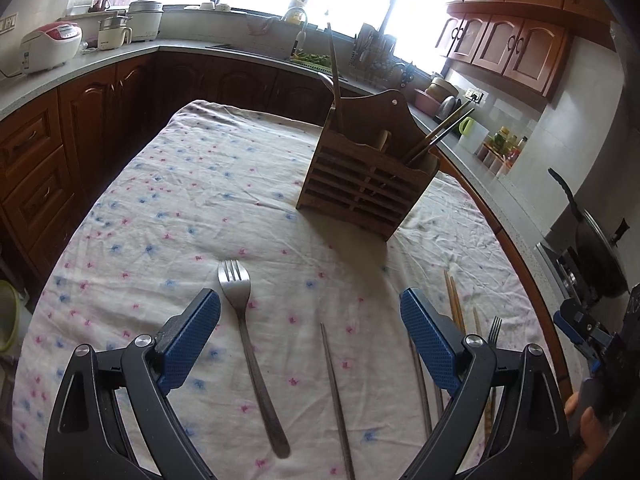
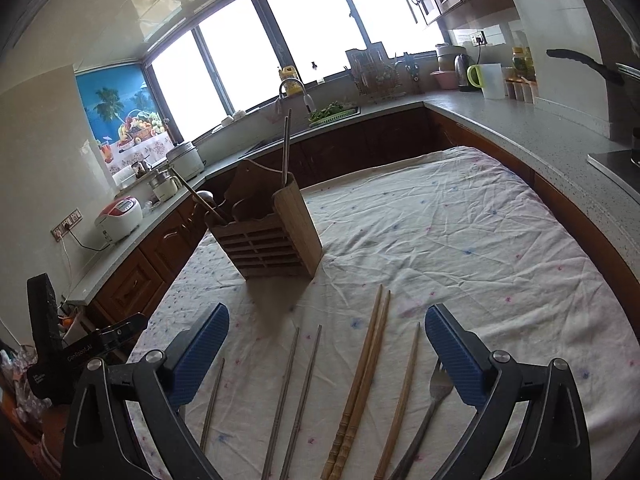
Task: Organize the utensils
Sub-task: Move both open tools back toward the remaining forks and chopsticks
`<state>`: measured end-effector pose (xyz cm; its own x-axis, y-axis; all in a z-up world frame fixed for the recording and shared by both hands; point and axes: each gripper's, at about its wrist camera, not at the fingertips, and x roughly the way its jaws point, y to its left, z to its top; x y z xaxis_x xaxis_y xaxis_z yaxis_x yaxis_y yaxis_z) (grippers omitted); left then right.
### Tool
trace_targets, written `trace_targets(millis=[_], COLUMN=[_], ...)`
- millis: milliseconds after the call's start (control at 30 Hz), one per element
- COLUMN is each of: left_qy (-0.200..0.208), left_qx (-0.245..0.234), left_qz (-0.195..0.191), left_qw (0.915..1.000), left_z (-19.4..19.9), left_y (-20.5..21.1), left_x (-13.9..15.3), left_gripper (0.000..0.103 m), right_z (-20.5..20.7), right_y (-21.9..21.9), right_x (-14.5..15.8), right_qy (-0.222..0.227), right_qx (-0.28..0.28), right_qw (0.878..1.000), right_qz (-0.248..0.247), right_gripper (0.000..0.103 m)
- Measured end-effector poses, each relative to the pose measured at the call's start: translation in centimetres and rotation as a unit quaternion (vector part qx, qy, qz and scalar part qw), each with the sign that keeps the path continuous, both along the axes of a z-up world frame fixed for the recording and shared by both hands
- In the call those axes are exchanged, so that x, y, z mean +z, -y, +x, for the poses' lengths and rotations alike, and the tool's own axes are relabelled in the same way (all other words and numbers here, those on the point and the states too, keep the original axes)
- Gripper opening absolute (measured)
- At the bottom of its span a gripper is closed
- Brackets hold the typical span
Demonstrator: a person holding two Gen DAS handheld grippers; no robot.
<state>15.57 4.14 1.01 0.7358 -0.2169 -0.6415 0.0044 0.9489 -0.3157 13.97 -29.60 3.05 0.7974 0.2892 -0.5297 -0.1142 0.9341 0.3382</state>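
Kitchen daylight falls on the cloth-covered counter. My left hand-held gripper hangs wide and empty over a fork, handle toward me, tines toward the wooden holder. My right hand-held gripper, also wide, straddles chopsticks lying lengthwise.

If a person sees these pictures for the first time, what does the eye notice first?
First comes the wooden utensil holder standing on the flowered tablecloth, with a few utensils already upright in it. In front of it lie wooden chopsticks, metal chopsticks and a fork, flat on the cloth. Both open tools, left and right, hover over them, empty.
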Motion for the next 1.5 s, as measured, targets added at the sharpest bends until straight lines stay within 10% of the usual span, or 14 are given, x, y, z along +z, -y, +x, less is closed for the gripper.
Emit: trace_targets(millis=[767, 1500], left_qy=[-0.062, -0.137], left_qx=[-0.054, -0.104], left_qz=[0.034, 0.041], left_qw=[0.9961, 0.9843], left_z=[-0.4, 3.6], left_y=[3.2, 5.2], left_x=[-3.3, -6.1], left_gripper=[0.091, 0.028], right_z=[-1.1, 4.6], right_y=[0.3, -1.3], right_x=[-3.1, -5.4], right_qy=[-0.026, -0.086], right_qx=[-0.002, 0.033], right_qw=[0.999, 0.995], right_qz=[-0.021, -0.023], right_gripper=[0.098, 0.03])
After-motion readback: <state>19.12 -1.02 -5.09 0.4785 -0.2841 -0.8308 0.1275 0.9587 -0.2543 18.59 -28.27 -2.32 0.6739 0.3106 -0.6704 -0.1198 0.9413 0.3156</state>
